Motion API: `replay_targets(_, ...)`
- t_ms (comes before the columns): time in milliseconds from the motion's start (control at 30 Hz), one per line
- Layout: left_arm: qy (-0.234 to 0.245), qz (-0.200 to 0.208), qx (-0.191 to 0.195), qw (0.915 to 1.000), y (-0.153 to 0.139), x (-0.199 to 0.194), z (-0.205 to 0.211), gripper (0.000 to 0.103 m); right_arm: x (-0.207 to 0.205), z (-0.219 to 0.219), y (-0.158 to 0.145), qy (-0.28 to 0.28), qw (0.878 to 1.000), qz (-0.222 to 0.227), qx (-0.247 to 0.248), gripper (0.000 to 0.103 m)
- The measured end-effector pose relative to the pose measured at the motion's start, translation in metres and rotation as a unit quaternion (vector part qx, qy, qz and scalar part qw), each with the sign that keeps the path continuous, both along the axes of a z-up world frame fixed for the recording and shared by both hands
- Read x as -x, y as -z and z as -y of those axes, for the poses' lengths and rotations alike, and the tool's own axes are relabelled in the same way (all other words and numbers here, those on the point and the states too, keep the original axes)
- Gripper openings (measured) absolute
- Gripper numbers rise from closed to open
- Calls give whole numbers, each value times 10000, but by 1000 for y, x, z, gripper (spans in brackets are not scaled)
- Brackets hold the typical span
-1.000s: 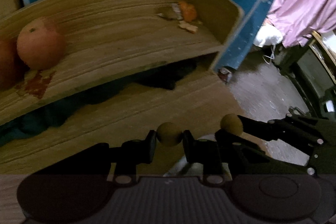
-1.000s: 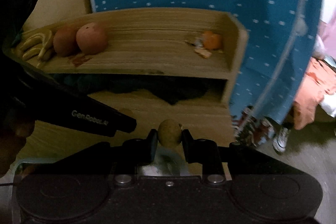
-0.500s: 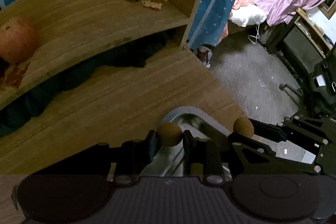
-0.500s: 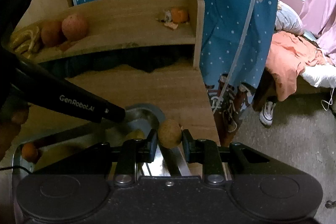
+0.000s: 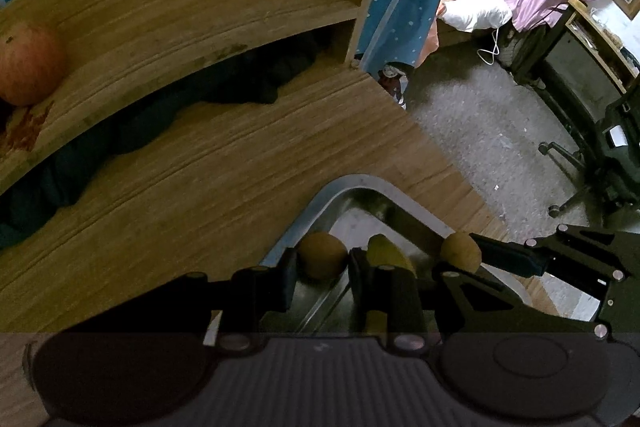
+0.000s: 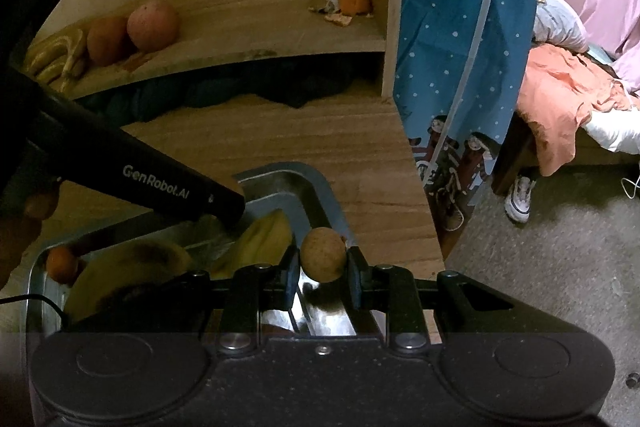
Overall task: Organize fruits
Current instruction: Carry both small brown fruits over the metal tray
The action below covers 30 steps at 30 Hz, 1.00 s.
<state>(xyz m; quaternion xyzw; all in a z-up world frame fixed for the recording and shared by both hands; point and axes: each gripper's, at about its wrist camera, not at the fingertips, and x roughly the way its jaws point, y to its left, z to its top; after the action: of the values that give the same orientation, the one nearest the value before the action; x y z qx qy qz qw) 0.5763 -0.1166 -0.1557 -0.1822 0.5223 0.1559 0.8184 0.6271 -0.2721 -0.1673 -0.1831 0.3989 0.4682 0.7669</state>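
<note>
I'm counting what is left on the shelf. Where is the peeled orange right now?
The peeled orange sits at the right end of the upper wooden shelf, against its end wall, with peel scraps beside it, far from the apple.

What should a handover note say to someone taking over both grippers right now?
Left gripper: shut on a small round brown fruit. Right gripper: shut on a second brown fruit. Both hang over the metal tray, which holds yellow bananas and a small orange fruit.
Left: release both into the tray; then the reddish apples and peeled orange on the wooden shelf.
</note>
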Motion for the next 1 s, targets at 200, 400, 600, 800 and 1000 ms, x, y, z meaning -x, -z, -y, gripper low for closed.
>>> replay_targets(200, 16, -22, -9, 10000, -1, 0, 1, 30, 0, -1, 2, -23, 10000, -16, 13, 27)
replay_targets(400, 26, -61, -20, 10000, 0, -1, 1, 30, -2, -1, 4, -18, 10000, -34, 16, 27)
replay_targets(600, 17, -85, -9, 10000, 0, -1, 1, 30, -3, -2, 4, -40, 10000, -48, 8, 27)
replay_targets(800, 20, -126, 15, 9999, 2, -2, 1, 31, -3, -2, 5, -46, 10000, -51, 6, 28)
replay_targets(1000, 37, -145, 41, 9999, 2, 0, 1, 31, 0, -1, 3, 10, 10000, -23, 40, 32)
